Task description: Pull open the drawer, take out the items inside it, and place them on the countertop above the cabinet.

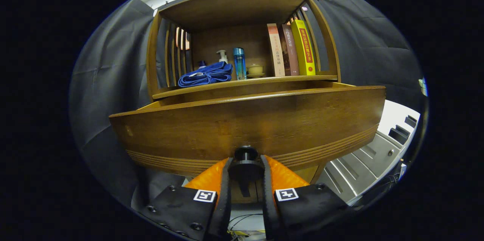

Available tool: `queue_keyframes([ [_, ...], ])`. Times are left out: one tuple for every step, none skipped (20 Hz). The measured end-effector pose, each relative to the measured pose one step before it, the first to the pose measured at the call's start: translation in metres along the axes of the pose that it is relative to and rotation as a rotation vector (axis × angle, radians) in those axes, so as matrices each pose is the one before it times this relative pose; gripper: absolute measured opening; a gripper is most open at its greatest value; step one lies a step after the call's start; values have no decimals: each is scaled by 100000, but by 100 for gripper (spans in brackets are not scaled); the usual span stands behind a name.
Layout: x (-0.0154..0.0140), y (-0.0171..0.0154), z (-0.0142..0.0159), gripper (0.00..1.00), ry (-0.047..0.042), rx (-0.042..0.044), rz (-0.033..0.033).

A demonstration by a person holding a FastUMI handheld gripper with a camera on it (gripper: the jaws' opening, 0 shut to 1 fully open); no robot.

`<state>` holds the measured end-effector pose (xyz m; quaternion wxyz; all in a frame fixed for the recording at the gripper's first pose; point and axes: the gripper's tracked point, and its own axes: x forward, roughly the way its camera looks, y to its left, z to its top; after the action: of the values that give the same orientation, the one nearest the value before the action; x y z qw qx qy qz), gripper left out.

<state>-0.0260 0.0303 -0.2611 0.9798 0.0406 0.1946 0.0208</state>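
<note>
The tongs (245,169) are clamped on the round dark knob (245,163) at the lower middle of the wooden drawer front (242,124), one finger on each side. The drawer stands pulled out from the cabinet. On the tabletop (287,79) above rest a folded blue towel (206,74), a pump bottle (222,56), a blue bottle (239,63), a small cup (255,69) and three upright books (290,49).

Two-finger gripper (245,169) sitting at bottom centre of frame, pointing forward and slightly up. Fingers (225,180) lying parallel, narrowly spaced, both pressing against sides of round dark drawer knob (245,165) caught between their tips. Square marker tags showing on finger bases, lower left and lower right of gap.
</note>
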Motion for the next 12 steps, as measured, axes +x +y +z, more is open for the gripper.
queue_keyframes([
  [56, -2, 143, 44, -626, 16, 15],
  [-72, -17, -43, 44, 135, -261, -26],
  [64, 15, 48, 46, -249, -144, -53],
  [-63, -6, -12, 47, -46, -183, 16],
  [8, 93, 70, 50, -279, 57, 233],
  [12, 39, 130, 50, -391, 412, 313],
  [88, -161, 187, 55, -284, 265, -490],
  [6, -99, 176, 60, -830, 90, -269],
  [20, 129, 79, 64, -411, -151, 460],
  [-55, 167, -34, 69, 113, -221, 591],
  [64, 231, 26, 74, -5, -647, 717],
  [-119, 130, 156, 78, -336, -916, 336],
])
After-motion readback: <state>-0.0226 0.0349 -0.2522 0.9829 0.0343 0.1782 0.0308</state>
